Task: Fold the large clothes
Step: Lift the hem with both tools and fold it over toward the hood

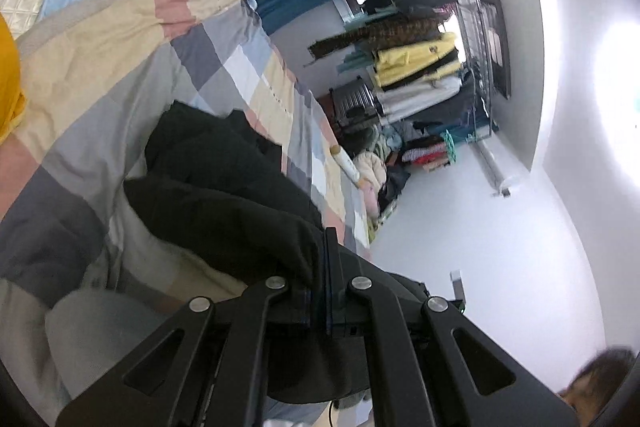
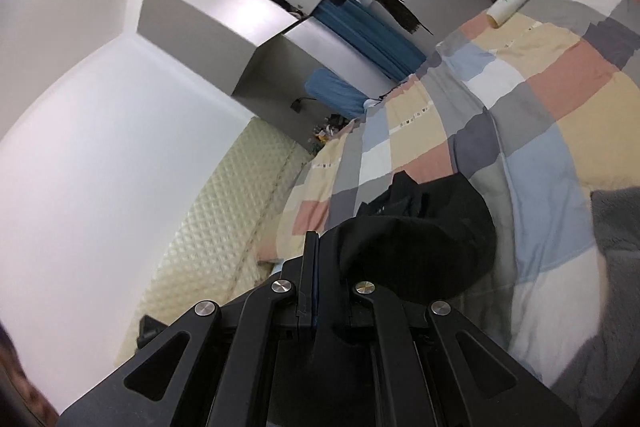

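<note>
Left gripper (image 1: 326, 239) clenched on black garment (image 1: 224, 187) | right gripper (image 2: 312, 247) clenched on the same garment | garment lifted over checked quilt (image 2: 520, 87)

A black garment (image 1: 224, 187) is seen crumpled and bunched. It is spread in loose folds over a patchwork bed quilt (image 1: 120, 75).

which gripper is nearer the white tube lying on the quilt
Hard to call; the left looks slightly nearer. The left gripper sees the white tube just past the black garment; from the right gripper it lies far across the quilt.
</note>
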A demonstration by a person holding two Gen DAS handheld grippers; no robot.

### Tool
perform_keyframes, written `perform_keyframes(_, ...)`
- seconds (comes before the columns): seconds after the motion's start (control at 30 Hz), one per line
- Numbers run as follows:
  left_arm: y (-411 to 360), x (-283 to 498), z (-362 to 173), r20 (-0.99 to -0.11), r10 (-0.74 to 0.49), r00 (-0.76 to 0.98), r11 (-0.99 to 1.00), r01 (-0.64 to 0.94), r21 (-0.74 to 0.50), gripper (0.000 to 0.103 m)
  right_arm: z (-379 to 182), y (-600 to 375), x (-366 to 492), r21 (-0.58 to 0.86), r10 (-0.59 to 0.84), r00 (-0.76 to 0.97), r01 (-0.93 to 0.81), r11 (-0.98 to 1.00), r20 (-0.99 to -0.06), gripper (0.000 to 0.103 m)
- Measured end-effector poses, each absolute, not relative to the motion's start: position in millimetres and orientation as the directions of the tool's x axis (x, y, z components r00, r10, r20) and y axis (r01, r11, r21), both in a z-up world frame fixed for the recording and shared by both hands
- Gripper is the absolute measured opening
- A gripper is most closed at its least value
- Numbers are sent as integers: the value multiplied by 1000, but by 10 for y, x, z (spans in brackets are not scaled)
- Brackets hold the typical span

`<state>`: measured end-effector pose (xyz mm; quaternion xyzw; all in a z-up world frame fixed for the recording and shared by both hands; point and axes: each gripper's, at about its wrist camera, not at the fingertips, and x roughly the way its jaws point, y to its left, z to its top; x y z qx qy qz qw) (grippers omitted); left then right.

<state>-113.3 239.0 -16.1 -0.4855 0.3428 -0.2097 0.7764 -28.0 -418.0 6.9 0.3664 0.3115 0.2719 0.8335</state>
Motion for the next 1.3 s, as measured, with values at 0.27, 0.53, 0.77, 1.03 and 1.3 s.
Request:
perform_keyframes(0.27, 2483, -186, -111, -451, -586, 673, 519, -115, -847, 4, 113, -4026, 777, 756, 632, 644, -125, 642, -430, 2)
perform_keyframes(0.53, 2363, 817, -247, -654, -409, 636, 676, -270, -686, 4, -268, -3808, 1884, 680, 513, 614, 53, 731, -599, 1)
perform_keyframes(0.77, 2121, 1573, -479, -782, -215, 586, 826, -319, -465, 4, -695, -3560, 2672, 534, 382, 560, 130, 835, -735, 1)
perform_keyframes(1.03, 1985, 2483, -1132, -888, -81, 452, 908, -334, -253, 4, -1449, -3307, 3420, 386, 294, 427, 148, 910, -855, 0)
perform_keyframes(1.3, 1964, 3124, -1606, -947, -88, 309, 921, -336, -195, 4, -1936, -3098, 3983, 275, 244, 284, 77, 958, -927, 0)
